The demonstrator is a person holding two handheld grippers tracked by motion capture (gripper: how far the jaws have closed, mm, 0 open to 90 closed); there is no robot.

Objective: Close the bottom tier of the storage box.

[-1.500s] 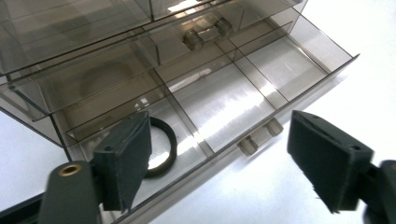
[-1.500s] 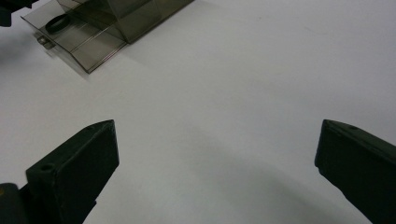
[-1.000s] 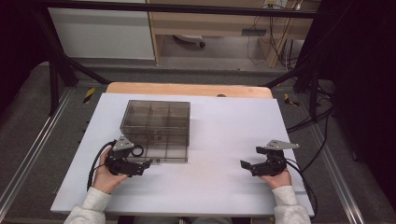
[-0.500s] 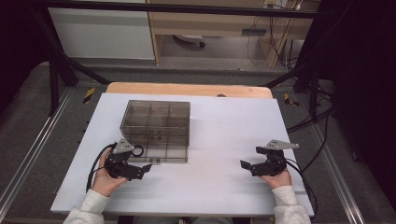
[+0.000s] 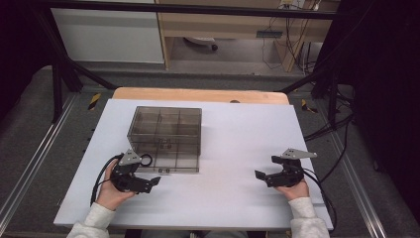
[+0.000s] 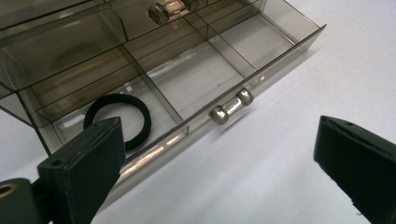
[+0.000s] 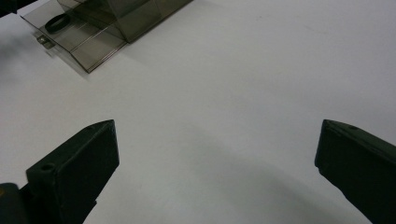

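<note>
One smoky clear drawer box (image 5: 166, 134) sits on the white surface (image 5: 237, 148), left of centre, and its bottom drawer (image 6: 187, 88) is pulled out toward the person. Count the drawer's compartments in the left gripper view: a grid of dividers, several cells, and just one thing inside, a single black ring (image 6: 117, 120) lying flat in the near corner cell. One small metal handle (image 6: 231, 106) with two round ends sits on the drawer front; a second handle (image 6: 170, 10) shows higher up on the drawer above.

Two grippers in play. The left gripper (image 5: 148, 182) is just in front of the drawer's near-left corner, fingers spread wide, holding nothing, with the drawer front and its handle between it and the ring. In its own view the left finger (image 6: 86, 168) overlaps the edge of the ring; the drawer's front wall stands between them.

The right gripper (image 5: 261, 174) rests well apart on the right side of the surface, fingers also wide apart, nothing between them but bare white. From its view the box and the ring (image 7: 58, 22) sit far off at the top left.

Behind the surface, one wooden board edge (image 5: 198, 94), and cables (image 5: 327, 124) on the floor at right.
</note>
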